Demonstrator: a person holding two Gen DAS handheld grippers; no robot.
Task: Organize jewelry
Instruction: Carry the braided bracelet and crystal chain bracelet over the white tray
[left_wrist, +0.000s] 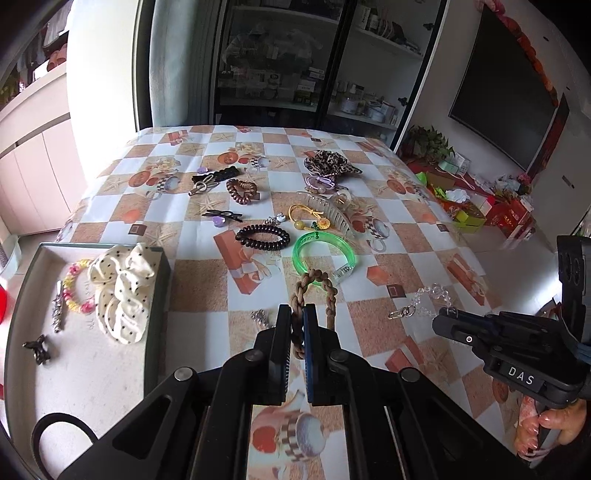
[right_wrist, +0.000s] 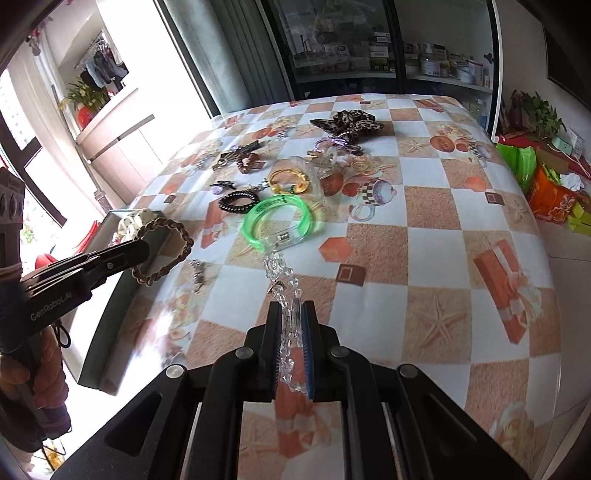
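My left gripper (left_wrist: 297, 315) is shut on a brown braided bracelet (left_wrist: 314, 291), held above the table; it also shows in the right wrist view (right_wrist: 162, 251) beside the tray. My right gripper (right_wrist: 292, 314) is shut on a clear crystal bead bracelet (right_wrist: 282, 280), which also shows in the left wrist view (left_wrist: 428, 301). A grey tray (left_wrist: 22, 295) at the left holds a cream dotted scrunchie (left_wrist: 122, 291), a pink and yellow bead bracelet (left_wrist: 74, 286), a silver clip and a small dark claw clip.
On the checkered tablecloth (left_wrist: 388, 229) lie a green bangle (left_wrist: 325, 254), a black coil hair tie (left_wrist: 262, 238), a yellow cord bracelet (left_wrist: 306, 218), a clear claw clip (left_wrist: 332, 210), a leopard scrunchie (left_wrist: 332, 162), a brown coil tie (left_wrist: 242, 190) and dark clips. A small silver piece (left_wrist: 260, 318) lies near the tray.
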